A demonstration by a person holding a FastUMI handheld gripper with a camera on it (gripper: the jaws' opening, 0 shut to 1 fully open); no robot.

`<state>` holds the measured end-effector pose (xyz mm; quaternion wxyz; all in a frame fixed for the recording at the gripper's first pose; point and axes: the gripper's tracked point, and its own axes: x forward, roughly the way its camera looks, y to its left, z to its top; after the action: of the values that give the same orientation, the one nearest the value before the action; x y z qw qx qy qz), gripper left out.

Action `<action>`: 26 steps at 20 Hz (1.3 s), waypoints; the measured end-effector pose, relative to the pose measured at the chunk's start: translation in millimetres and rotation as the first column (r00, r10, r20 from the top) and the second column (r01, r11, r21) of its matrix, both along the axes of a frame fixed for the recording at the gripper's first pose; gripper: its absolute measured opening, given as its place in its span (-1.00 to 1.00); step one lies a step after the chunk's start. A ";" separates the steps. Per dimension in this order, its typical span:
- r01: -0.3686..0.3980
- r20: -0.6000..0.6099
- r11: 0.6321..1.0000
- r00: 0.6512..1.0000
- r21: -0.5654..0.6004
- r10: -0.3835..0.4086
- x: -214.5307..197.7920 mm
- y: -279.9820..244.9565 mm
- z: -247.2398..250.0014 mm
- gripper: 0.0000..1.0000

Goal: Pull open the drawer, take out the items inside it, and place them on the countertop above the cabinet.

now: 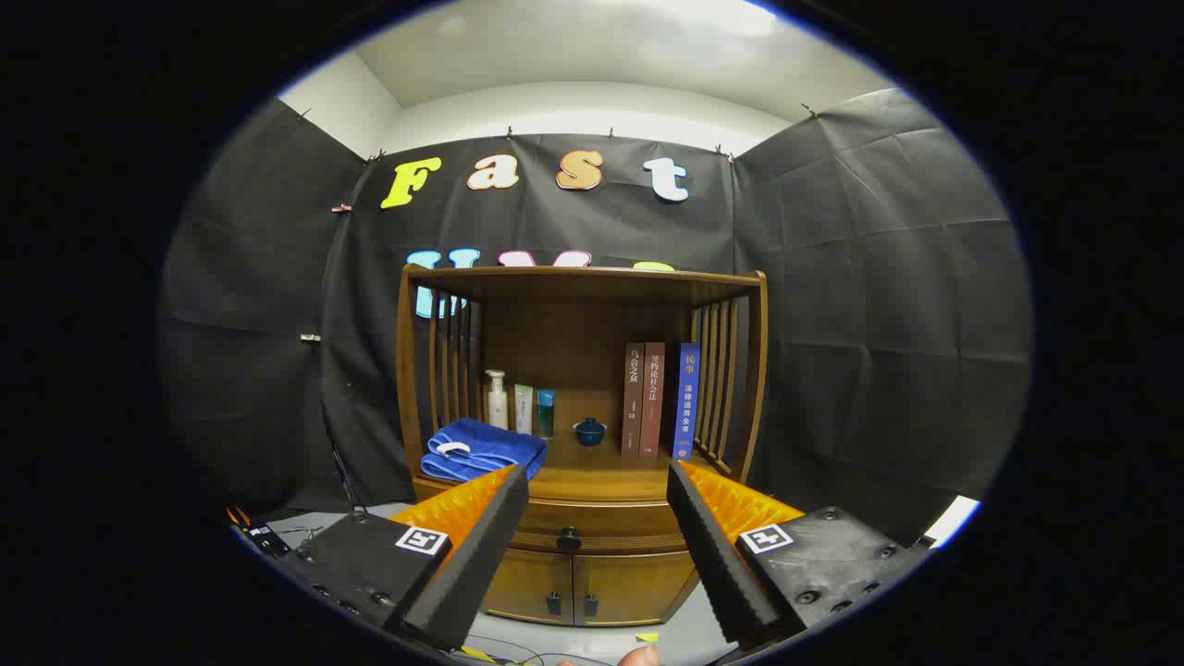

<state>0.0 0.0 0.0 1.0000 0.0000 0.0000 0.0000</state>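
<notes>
A wooden cabinet [583, 444] is seen in front of the black cloth wall, with slatted sides and an open shelf compartment above its drawer. In this compartment several things are kept on the table [601, 481] surface. A folded blue towel [481, 449] of soft cloth lies at the left front. Behind it three containers stand upright in a row: a white pump bottle [497, 400], a pale green tube [524, 408] and a small teal bottle [546, 413]. A little dark blue lidded bowl [589, 431] is placed near the middle. To the right of it three books [659, 400] stand upright, two with brown spines and one with a blue spine, close against the right slats.

The drawer [592, 527] is found below the table surface and it is closed; what is inside cannot be seen. Its round dark knob [569, 538] is set in the middle of the curved wooden front. Below the drawer two small doors [573, 587] with dark handles are seen.

The tool [597, 518] is held wide open and nothing is between its fingers [481, 546]. The knob lies between the two fingers, beyond them and not touched, a little nearer to the left one. The fingers are black with ribbed inner pads, and orange parts are seen behind them. A fingertip [640, 656] of a person shows just under the tool.
</notes>
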 end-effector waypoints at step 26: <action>0.001 -0.021 1.000 1.000 0.006 -0.001 13.1 -8.7 -11.4 0.98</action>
<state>13.1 -8.7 -11.4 0.9999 0.0032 0.0106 -0.0004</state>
